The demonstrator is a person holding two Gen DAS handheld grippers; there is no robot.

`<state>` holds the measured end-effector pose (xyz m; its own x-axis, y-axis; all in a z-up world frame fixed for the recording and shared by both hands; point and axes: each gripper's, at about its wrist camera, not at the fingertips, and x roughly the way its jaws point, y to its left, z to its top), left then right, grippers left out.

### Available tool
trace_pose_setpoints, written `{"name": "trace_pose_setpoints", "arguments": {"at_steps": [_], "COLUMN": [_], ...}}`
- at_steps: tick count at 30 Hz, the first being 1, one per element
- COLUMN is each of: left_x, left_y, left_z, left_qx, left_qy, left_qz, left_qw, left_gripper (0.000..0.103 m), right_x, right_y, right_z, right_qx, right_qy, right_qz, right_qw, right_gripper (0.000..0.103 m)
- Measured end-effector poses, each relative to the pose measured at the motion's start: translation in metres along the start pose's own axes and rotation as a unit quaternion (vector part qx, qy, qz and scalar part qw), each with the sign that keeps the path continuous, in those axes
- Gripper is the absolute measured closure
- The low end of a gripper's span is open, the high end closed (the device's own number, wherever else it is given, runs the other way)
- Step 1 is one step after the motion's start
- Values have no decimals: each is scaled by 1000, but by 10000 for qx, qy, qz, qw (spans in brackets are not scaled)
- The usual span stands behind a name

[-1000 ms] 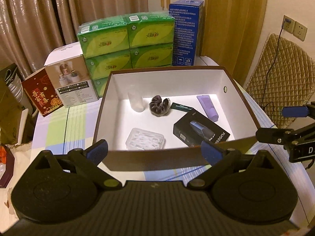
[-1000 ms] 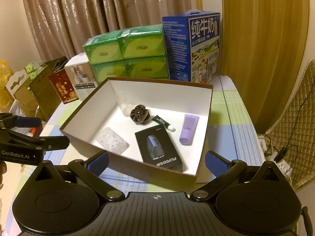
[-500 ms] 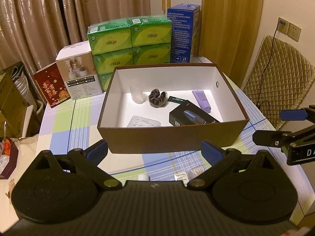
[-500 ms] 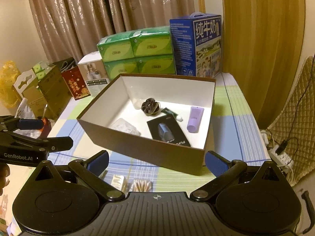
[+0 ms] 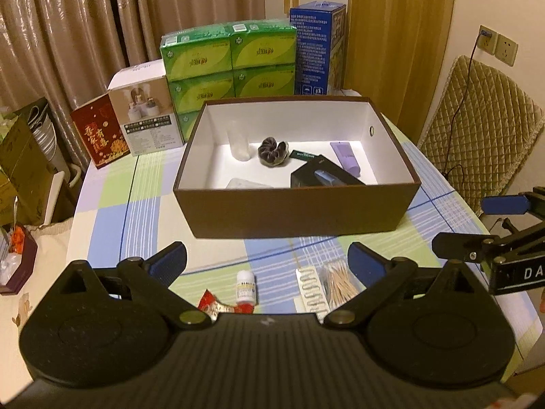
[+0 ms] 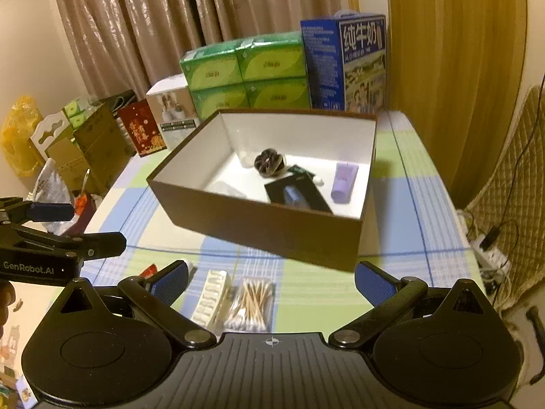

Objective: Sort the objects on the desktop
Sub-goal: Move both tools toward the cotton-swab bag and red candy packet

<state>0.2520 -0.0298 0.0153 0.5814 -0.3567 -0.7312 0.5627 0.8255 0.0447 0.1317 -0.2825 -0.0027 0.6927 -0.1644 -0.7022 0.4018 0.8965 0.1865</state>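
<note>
A brown box (image 5: 299,211) (image 6: 259,220) with a white inside stands mid-table. It holds a dark hair scrunchie (image 5: 271,151), a purple tube (image 5: 345,154), a black product box (image 5: 323,177), a clear cup (image 5: 239,143) and a clear plastic case (image 5: 245,183). In front of the box lie a small white bottle (image 5: 246,287), a red packet (image 5: 208,304), a white hair clip (image 5: 310,289) (image 6: 209,294) and a bag of cotton swabs (image 5: 338,284) (image 6: 252,301). My left gripper (image 5: 267,262) and my right gripper (image 6: 270,277) are both open and empty, above these loose items.
Green tissue packs (image 5: 228,64), a blue milk carton (image 5: 316,47), a white appliance box (image 5: 146,116) and a red box (image 5: 100,134) stand behind the brown box. A quilted chair (image 5: 477,129) is to the right. Cardboard boxes and bags (image 6: 88,143) sit left of the table.
Both grippers have pulled back and up from the box. The loose items in front of the box have come into view. Both stay open.
</note>
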Motion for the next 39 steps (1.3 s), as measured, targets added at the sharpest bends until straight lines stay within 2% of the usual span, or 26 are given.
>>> {"name": "trace_pose_setpoints", "arguments": {"at_steps": [22, 39], "left_x": [-4, 11], "left_y": [7, 29], "left_z": [-55, -97], "left_qx": [-251, -393], "left_qy": [480, 830], "left_qz": [204, 147], "left_qw": [9983, 9957], "left_gripper": [4, 4], "right_x": [9, 28], "right_y": [9, 2], "right_z": [-36, -68], "right_qx": [-54, 311], "right_qy": [610, 862], "right_qz": [293, 176], "right_qw": [9977, 9956], "right_gripper": [2, 2]}}
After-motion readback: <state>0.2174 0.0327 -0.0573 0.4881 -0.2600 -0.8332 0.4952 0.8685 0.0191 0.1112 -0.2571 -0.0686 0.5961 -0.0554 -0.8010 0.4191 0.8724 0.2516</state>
